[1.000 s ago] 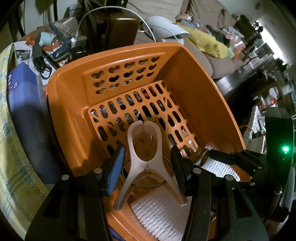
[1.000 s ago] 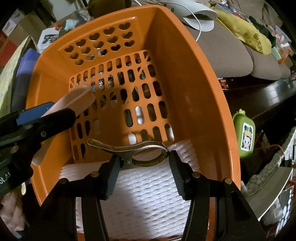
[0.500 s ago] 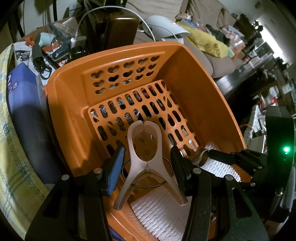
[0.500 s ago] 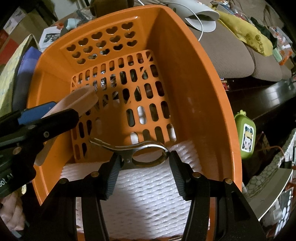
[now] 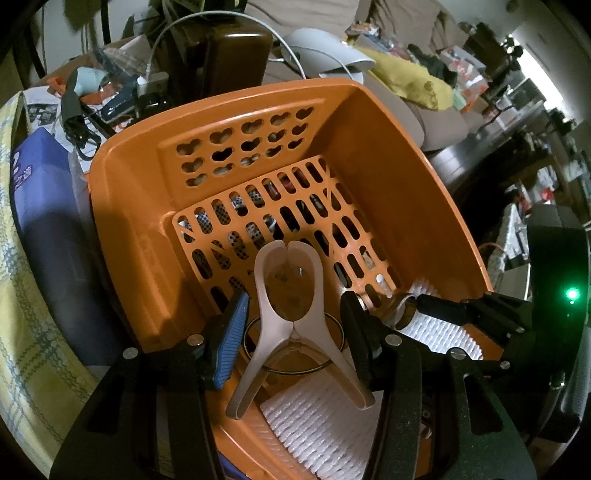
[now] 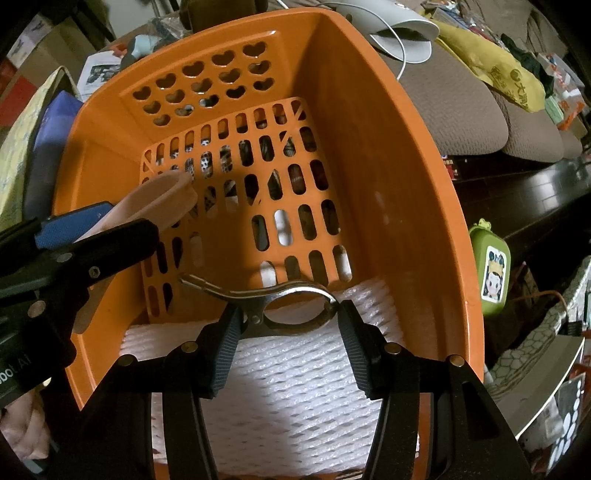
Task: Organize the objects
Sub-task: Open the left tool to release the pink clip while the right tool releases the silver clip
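Note:
An orange plastic basket point(image 5: 140, 206) with heart-shaped and slotted holes fills both views. My left gripper point(image 5: 294, 299) hangs over its near end, shut on a large pale plastic clip point(image 5: 288, 258) with a thin wire ring around its waist. The clip's legs splay down between the fingers. In the right wrist view my right gripper point(image 6: 289, 308) points down into the basket point(image 6: 388, 155), shut on a metal spring clip point(image 6: 295, 291) by its round loop. The left gripper point(image 6: 99, 229) with the pale clip point(image 6: 159, 199) shows at the left. White foam netting point(image 6: 295, 387) lies in the basket's near end.
Brown sofa cushions point(image 6: 454, 103) and a white pad with a cable point(image 6: 399, 29) lie beyond the basket. A green case with a cartoon sticker point(image 6: 489, 273) sits to the right on dark furniture. A blue pack point(image 5: 40, 206) and yellow plaid cloth point(image 5: 26, 314) press against the left wall.

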`<control>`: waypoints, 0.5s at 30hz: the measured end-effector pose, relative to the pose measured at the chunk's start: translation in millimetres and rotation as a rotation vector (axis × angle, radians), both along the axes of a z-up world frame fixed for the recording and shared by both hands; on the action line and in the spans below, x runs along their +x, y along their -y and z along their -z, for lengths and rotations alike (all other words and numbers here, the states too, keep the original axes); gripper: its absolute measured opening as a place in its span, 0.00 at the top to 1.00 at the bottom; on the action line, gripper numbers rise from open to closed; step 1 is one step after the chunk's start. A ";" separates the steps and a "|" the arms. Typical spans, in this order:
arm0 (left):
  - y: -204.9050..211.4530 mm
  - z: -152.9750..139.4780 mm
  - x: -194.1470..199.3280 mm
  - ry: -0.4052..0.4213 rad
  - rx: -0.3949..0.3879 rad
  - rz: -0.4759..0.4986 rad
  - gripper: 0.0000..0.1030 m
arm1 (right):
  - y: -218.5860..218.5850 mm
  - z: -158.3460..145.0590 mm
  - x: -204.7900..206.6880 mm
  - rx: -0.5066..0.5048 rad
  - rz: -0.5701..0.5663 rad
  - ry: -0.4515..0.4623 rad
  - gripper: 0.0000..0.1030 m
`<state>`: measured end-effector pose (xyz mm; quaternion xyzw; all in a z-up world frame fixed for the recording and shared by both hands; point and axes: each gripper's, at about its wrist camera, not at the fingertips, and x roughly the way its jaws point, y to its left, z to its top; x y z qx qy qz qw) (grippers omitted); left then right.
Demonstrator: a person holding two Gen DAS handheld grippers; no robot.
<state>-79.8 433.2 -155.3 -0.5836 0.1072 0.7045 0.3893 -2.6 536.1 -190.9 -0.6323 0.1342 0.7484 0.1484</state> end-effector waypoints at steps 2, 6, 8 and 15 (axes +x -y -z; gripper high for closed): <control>-0.8 0.1 -0.4 0.002 -0.001 0.007 0.53 | 0.0 0.0 -0.1 0.000 -0.001 0.000 0.47; -1.8 -0.1 1.5 -0.001 -0.002 0.016 0.53 | -0.2 0.0 0.8 0.002 -0.003 0.001 0.47; -2.1 0.0 2.0 -0.002 -0.005 0.019 0.53 | 0.2 -0.3 0.5 0.004 -0.005 0.003 0.47; -4.8 0.7 5.5 -0.005 -0.018 0.044 0.53 | 0.2 0.0 3.2 0.006 -0.009 0.006 0.46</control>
